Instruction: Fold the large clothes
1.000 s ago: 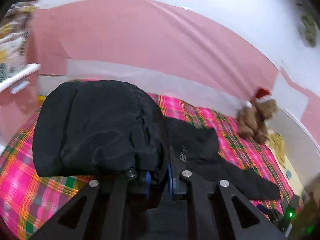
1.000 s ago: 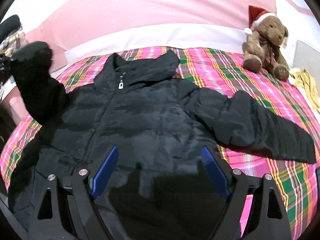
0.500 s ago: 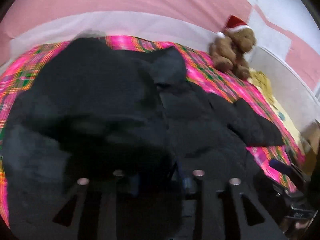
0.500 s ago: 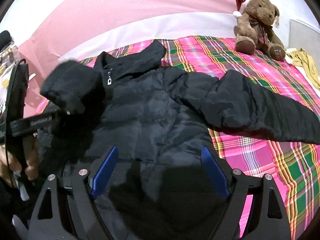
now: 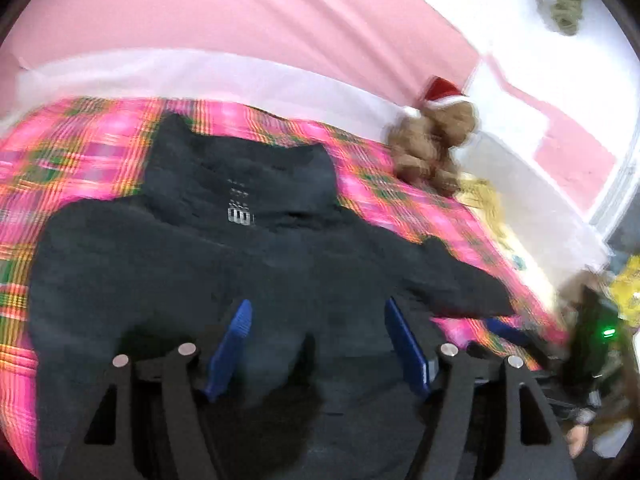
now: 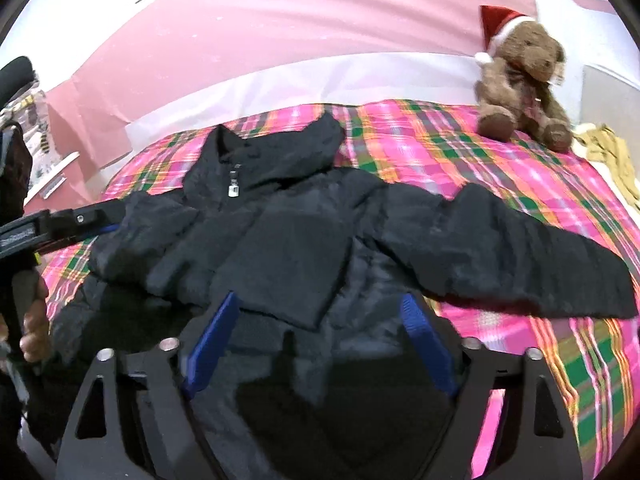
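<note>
A black puffer jacket [image 6: 288,240] lies front up on the pink plaid bed [image 6: 440,152], collar toward the wall. Its left sleeve [image 6: 280,264] is folded across the chest. Its right sleeve [image 6: 520,260] stretches out over the bedspread. The jacket also fills the left wrist view [image 5: 240,260]. My left gripper [image 5: 316,336] is open and empty above the jacket's lower part; it also shows at the left edge of the right wrist view [image 6: 92,220]. My right gripper [image 6: 316,332] is open and empty above the hem.
A brown teddy bear with a red Santa hat [image 6: 520,76] sits at the bed's far right corner. A yellow cloth [image 6: 612,152] lies right of it. A pink and white wall [image 6: 280,40] stands behind the bed. A shelf [image 6: 52,176] stands at the left.
My left gripper carried the left sleeve across the jacket's chest, let it go and opened. The sleeve now lies folded over the front. My right gripper stayed open.
</note>
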`<action>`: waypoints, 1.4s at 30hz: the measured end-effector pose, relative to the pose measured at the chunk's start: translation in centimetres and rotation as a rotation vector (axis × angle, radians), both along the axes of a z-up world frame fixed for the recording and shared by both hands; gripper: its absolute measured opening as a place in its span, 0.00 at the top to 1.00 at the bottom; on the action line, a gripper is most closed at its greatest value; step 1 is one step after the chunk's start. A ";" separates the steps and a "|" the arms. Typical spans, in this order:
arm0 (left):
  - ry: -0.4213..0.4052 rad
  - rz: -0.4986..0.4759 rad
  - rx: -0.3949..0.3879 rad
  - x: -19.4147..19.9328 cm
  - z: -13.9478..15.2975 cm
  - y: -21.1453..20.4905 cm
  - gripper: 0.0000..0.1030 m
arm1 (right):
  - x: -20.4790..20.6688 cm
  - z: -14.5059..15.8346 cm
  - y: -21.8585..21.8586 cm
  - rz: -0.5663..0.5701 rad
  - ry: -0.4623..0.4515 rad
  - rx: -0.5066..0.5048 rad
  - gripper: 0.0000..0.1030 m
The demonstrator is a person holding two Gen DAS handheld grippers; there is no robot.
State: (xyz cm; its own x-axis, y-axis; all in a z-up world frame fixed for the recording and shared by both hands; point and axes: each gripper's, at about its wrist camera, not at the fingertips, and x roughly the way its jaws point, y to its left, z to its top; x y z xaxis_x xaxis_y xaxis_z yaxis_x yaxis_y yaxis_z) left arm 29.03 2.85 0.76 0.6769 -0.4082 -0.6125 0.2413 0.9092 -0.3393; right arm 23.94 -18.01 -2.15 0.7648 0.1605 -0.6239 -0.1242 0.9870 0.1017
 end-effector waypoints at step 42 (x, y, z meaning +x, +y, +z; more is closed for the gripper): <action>-0.005 0.271 0.167 2.9 -5.9 10.4 0.33 | 11.4 -5.7 1.5 -0.004 0.098 -0.098 0.56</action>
State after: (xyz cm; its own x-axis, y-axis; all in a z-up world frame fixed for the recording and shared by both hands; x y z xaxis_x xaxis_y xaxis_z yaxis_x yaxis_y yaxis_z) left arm 31.89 13.22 -5.12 0.7503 -0.1066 -0.6524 -0.0165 0.9836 -0.1796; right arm 35.38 -16.52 -7.90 0.6998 0.0922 -0.7083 -0.1143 0.9933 0.0164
